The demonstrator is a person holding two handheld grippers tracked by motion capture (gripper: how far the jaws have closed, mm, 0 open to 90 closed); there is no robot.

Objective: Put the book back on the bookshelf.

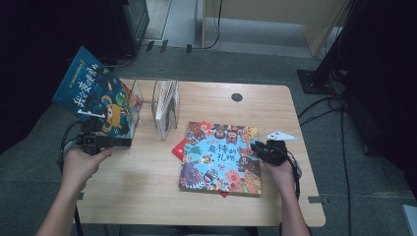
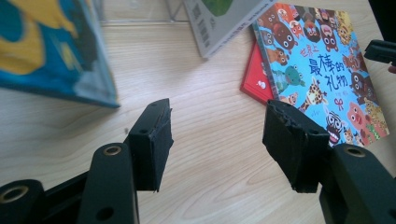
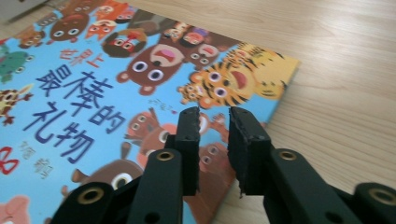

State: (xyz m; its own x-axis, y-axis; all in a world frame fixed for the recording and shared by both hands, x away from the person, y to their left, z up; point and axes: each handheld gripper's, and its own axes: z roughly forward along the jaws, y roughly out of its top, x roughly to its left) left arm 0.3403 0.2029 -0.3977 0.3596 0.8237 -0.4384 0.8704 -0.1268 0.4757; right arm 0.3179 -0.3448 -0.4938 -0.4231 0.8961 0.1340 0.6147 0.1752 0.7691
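A colourful animal picture book (image 1: 220,157) (image 2: 322,65) (image 3: 93,93) lies flat at the table's middle, on top of a thin red book (image 1: 178,149) (image 2: 257,79). My right gripper (image 1: 254,147) (image 3: 213,114) hovers low over that book's right edge, its jaws a narrow gap apart with nothing between them. A blue picture book (image 1: 96,93) (image 2: 51,51) leans tilted against the left clear rack (image 1: 136,101). My left gripper (image 1: 129,142) (image 2: 217,112) is open just in front of and below it, holding nothing.
A second clear rack (image 1: 164,105) holds a white-grey book (image 2: 219,23). A round hole (image 1: 236,97) sits near the table's far edge. Bare wood lies in front of the left gripper. Cables run across the floor at the right.
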